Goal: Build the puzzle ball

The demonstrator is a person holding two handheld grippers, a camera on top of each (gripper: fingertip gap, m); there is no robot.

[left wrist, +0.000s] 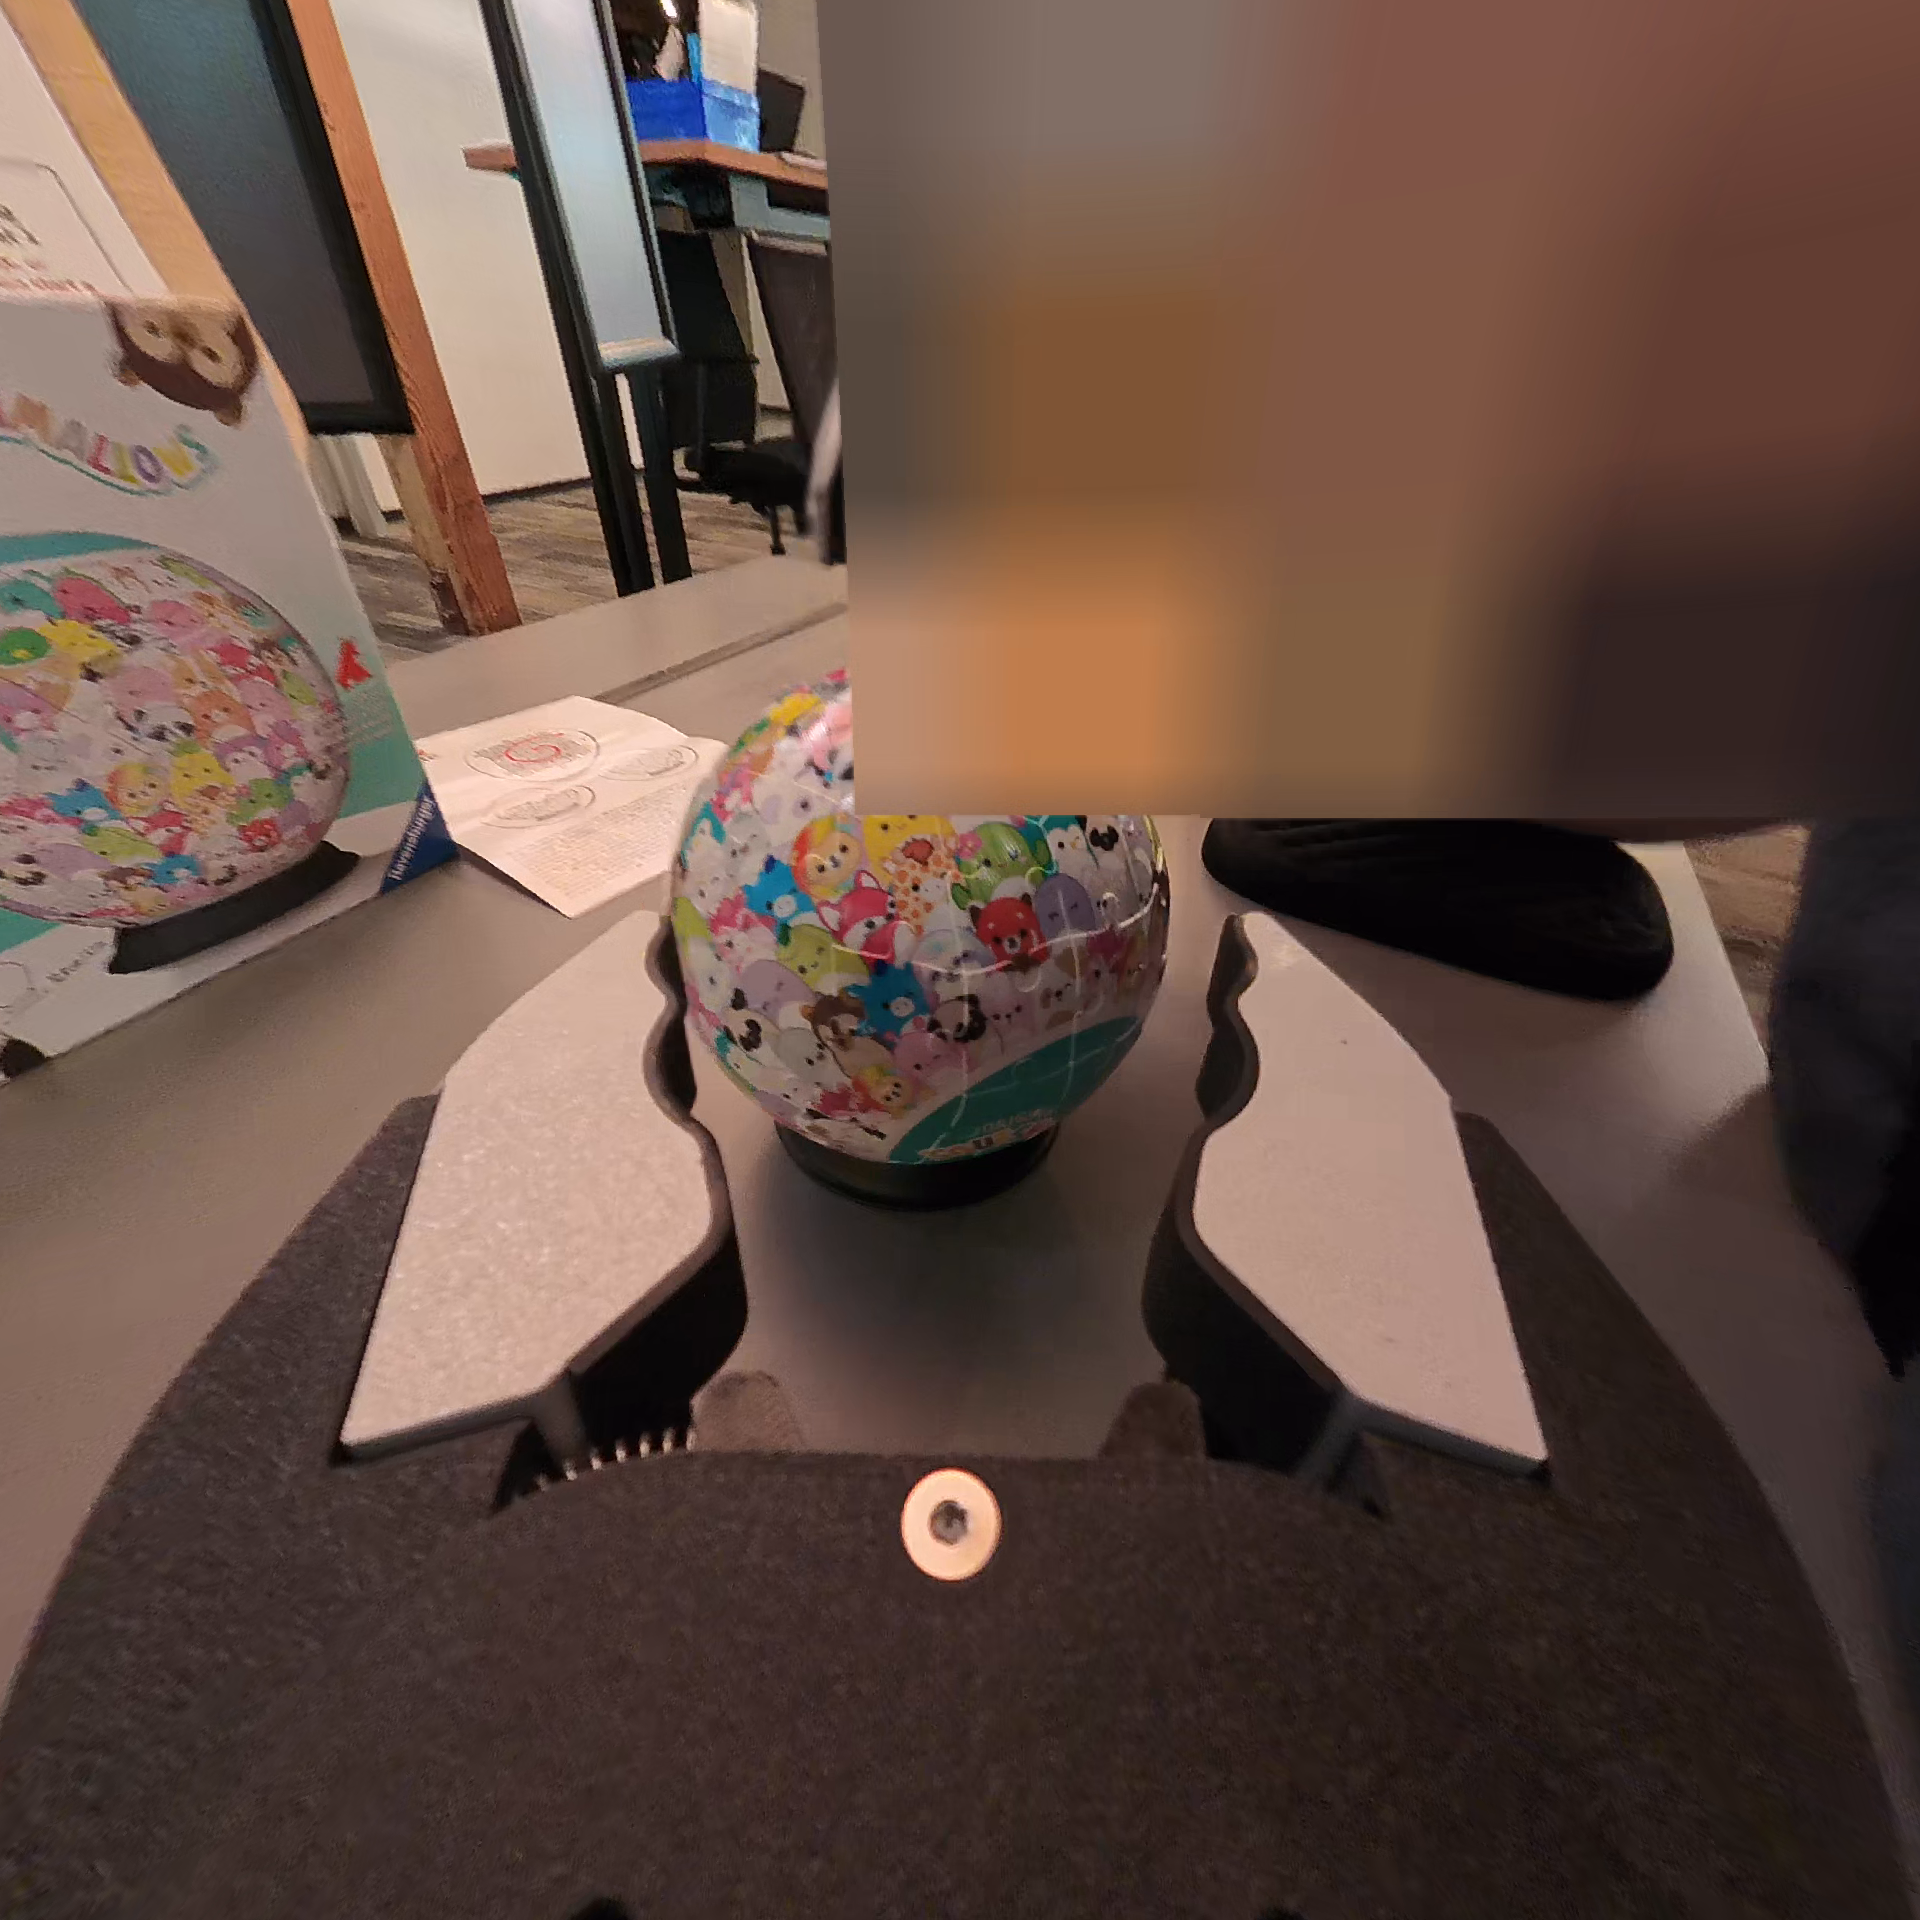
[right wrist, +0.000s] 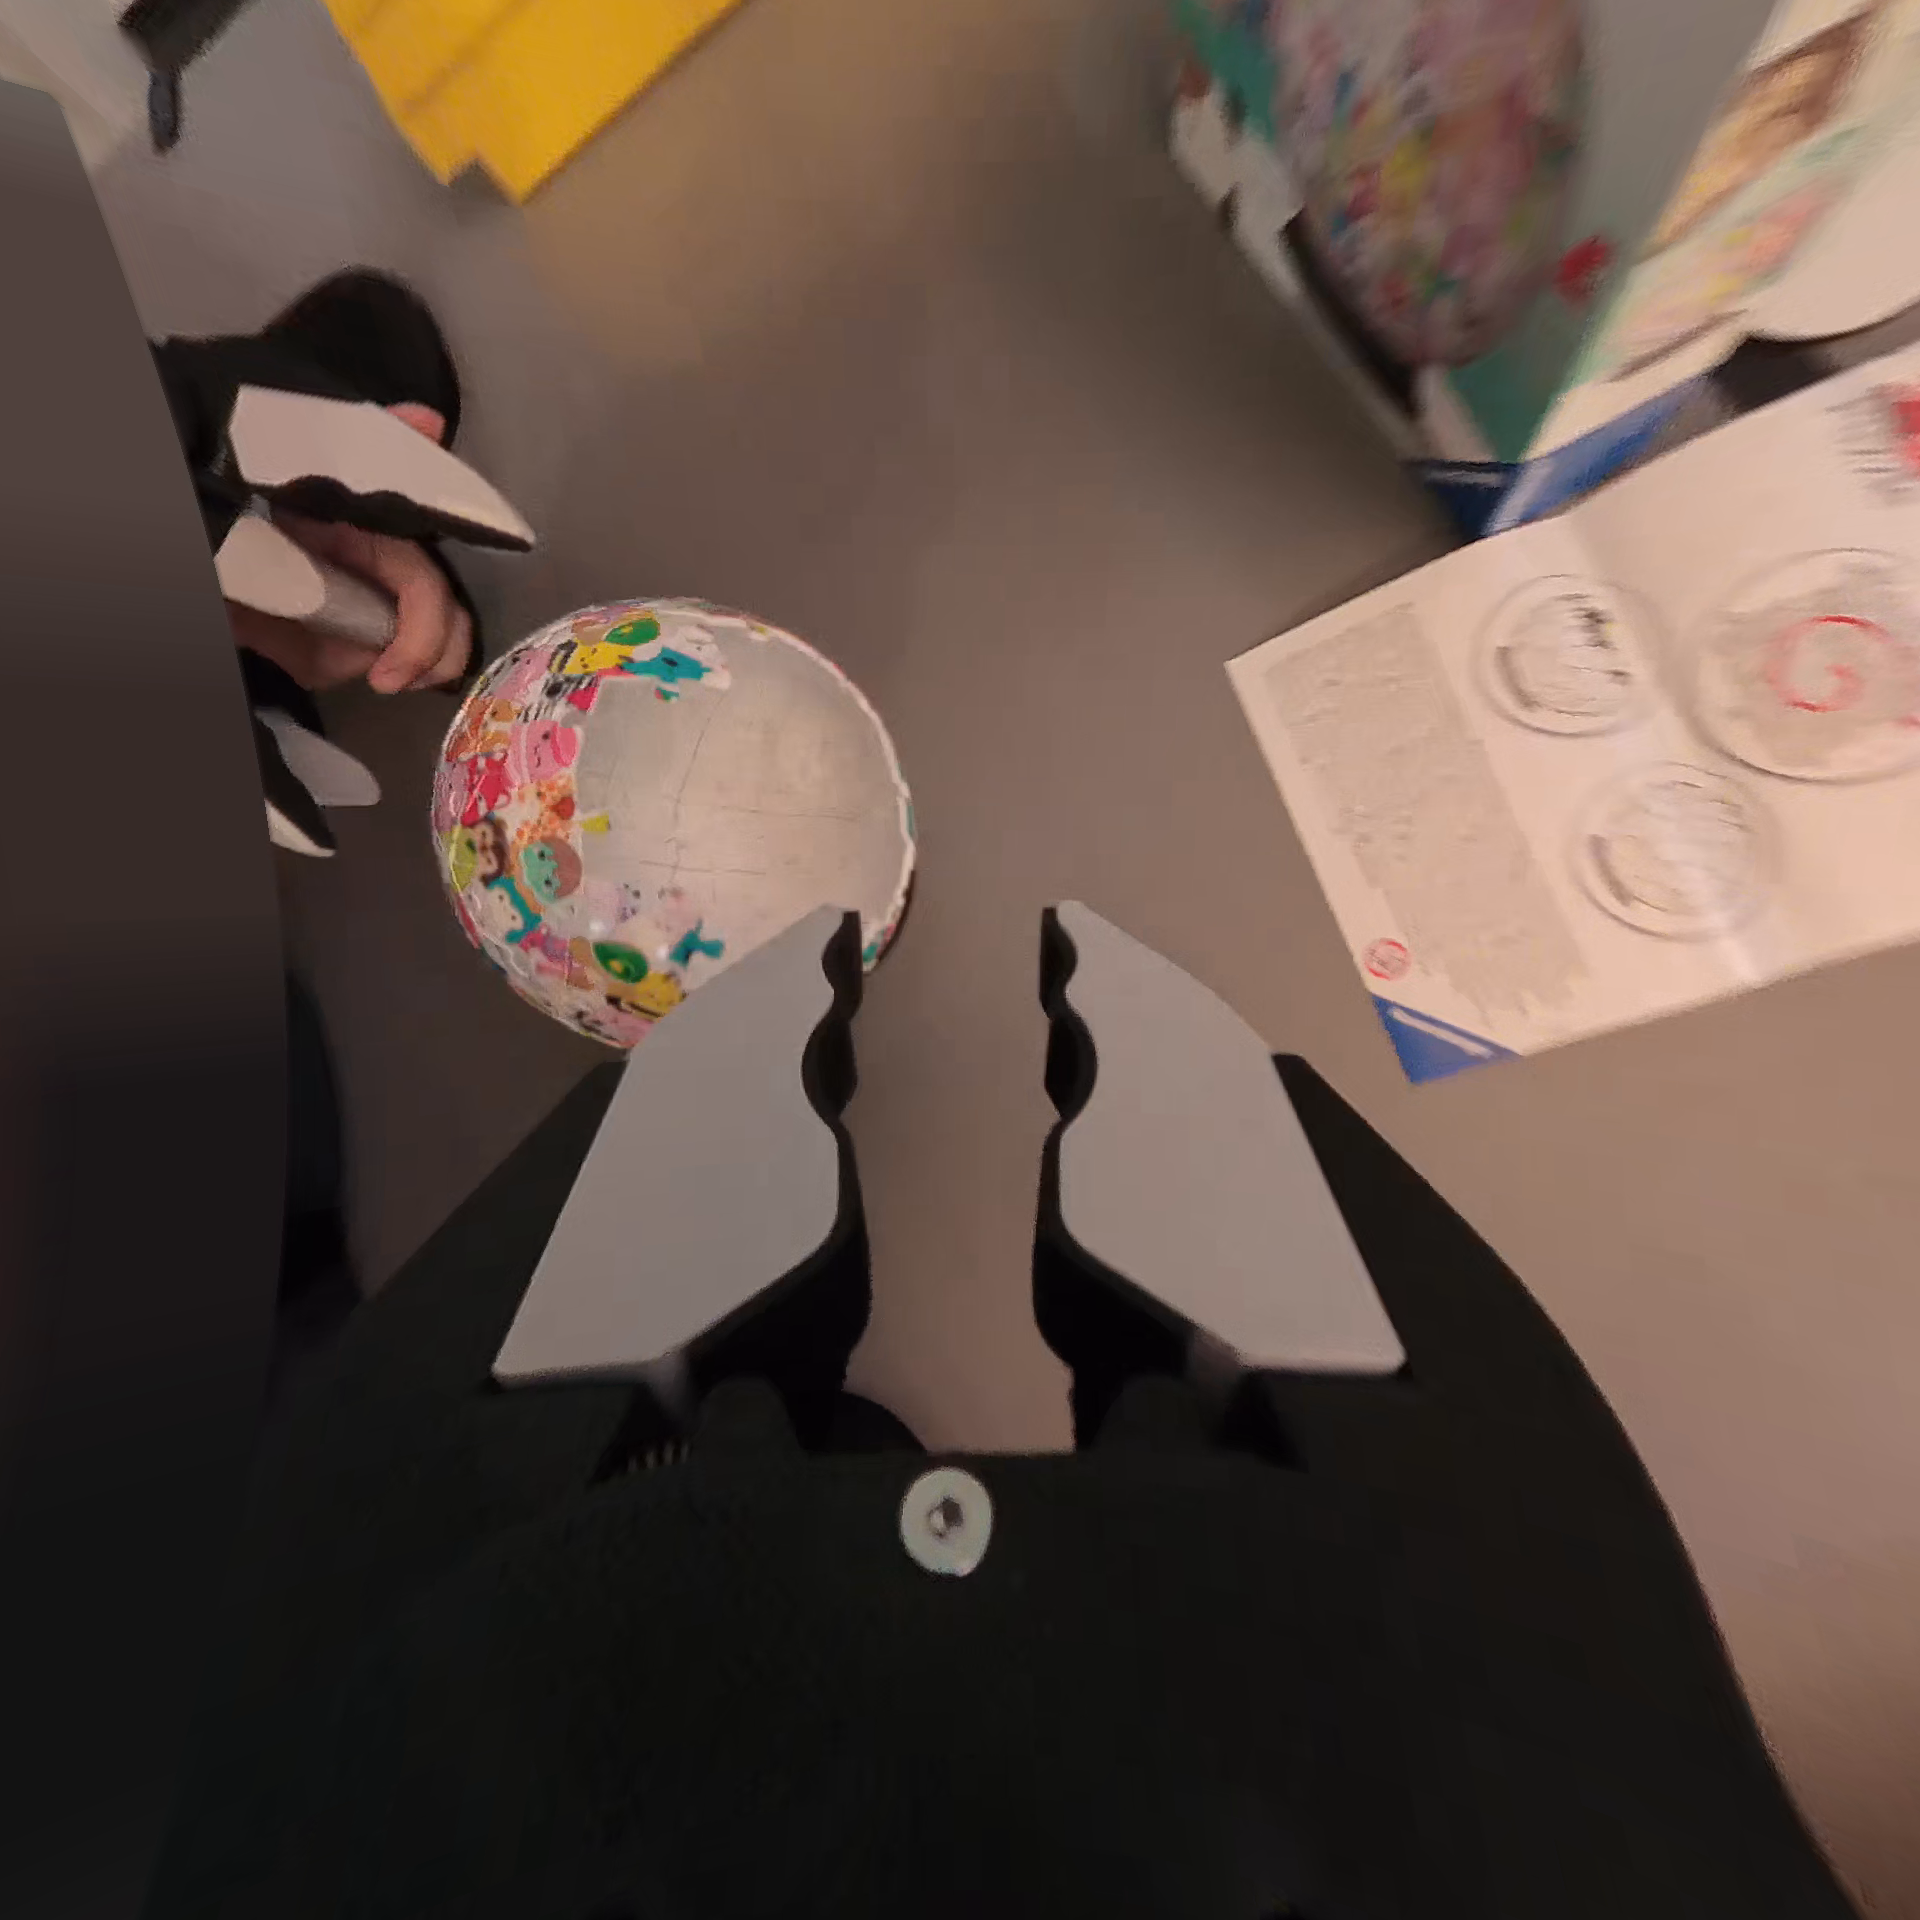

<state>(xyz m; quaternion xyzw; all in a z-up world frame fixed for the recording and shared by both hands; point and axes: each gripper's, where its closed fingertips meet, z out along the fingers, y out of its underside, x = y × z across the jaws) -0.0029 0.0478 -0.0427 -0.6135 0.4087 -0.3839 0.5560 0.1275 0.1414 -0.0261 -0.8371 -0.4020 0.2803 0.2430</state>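
Note:
The puzzle ball (left wrist: 920,987), covered in colourful cartoon animals, stands on a black ring stand (left wrist: 914,1169) on the grey table (left wrist: 260,1091). My left gripper (left wrist: 951,935) is open and empty. Its fingertips flank the ball, the left one close to the ball's side, the right one apart. In the right wrist view, from above, the ball (right wrist: 675,821) shows colourful pieces on its left and a large plain grey-white area. My right gripper (right wrist: 948,925) is open and empty, just right of the ball. A hand (right wrist: 405,634) with the other gripper shows at the ball's left.
The puzzle's box (left wrist: 156,727) stands at the left, with a white instruction sheet (left wrist: 582,800) beside it. A black object (left wrist: 1455,904) lies behind the ball at the right. Something yellow (right wrist: 540,73) lies at the table's far side. The sheet (right wrist: 1558,790) is right of my right gripper. Tip to tip, the grippers are about 15 cm apart. The black object (left wrist: 1455,904) is about equally far from each gripper, around 25 cm.

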